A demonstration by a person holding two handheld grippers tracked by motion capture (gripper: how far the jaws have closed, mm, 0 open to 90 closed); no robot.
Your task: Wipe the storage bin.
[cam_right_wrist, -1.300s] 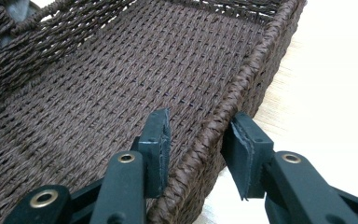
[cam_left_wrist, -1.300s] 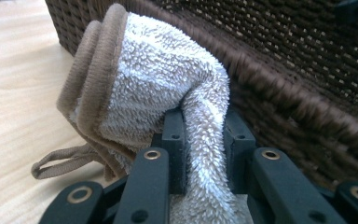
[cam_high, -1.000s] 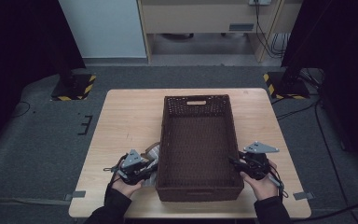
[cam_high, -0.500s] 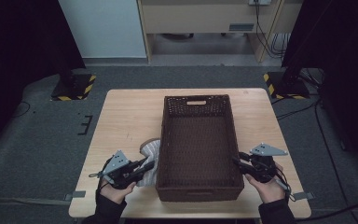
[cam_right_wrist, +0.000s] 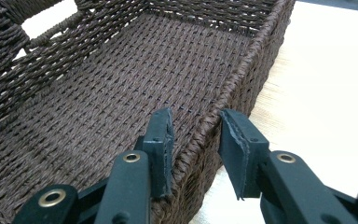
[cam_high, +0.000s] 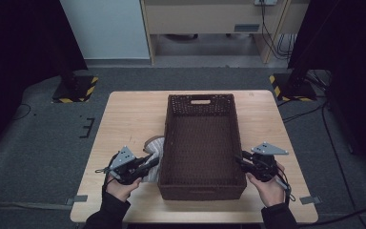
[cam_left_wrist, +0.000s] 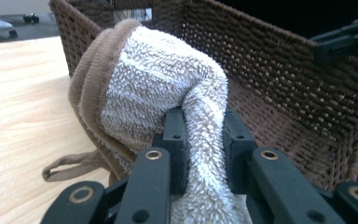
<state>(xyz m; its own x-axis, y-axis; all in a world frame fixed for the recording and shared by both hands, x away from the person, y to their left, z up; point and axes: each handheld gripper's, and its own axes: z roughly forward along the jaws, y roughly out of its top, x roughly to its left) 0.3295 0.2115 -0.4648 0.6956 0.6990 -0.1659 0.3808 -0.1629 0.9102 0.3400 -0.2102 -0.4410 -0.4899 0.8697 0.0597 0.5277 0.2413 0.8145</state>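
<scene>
Both hands have drawn nearer, left gripper (cam_high: pixel 148 163) dragging the towel (cam_high: pixel 153 145).

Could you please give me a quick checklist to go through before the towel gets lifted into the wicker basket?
1. Left claw gripping the towel: ok, both jaws pinch a fold of terry cloth.
2. Towel outside the wicker basket: ok, it lies on the table against the basket's left wall.
3. Basket interior free: ok, the woven floor is bare.
4. Right claw steadying the basket: not ok; the jaws straddle the right rim and have just been closing, but a gap remains at the outer pad.
5. Towel's hanging loop free of snags: cannot tell; it trails on the table below the fold.
</scene>
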